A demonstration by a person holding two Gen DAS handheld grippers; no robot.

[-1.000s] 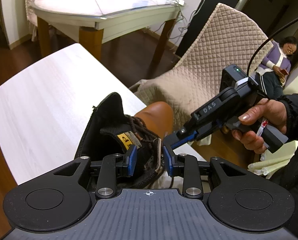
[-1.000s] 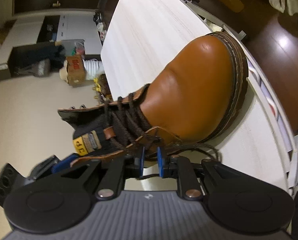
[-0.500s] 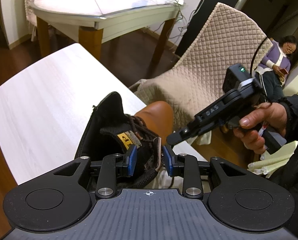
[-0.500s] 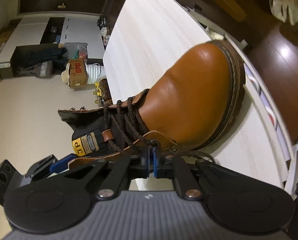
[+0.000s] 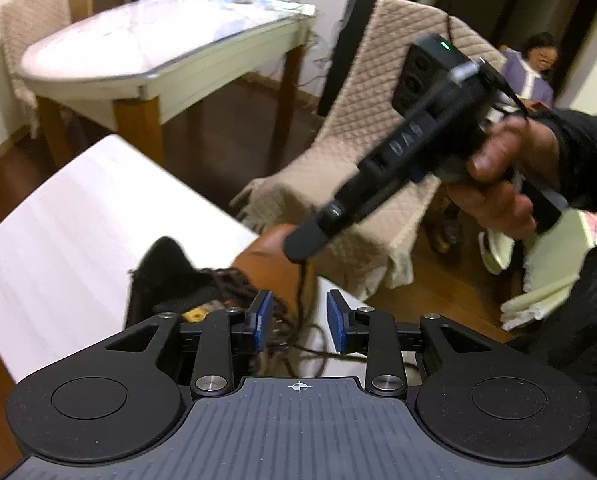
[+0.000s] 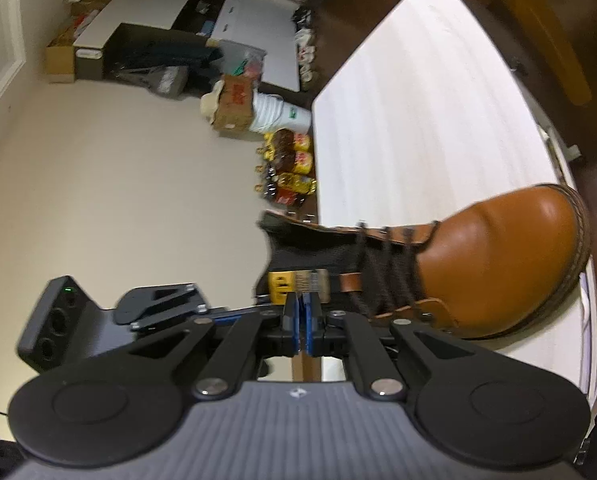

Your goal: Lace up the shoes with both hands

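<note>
Right tool (image 5: 298, 250) pinching bootlace (image 5: 303, 280)

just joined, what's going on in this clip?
A person is lacing a tan leather boot on a white wooden table, with a handheld gripper in each hand. The right gripper is shut on a dark brown lace and holds it above the boot. The left gripper is open at the boot's collar, with loose lace between its blue pads, gripping nothing.
</note>
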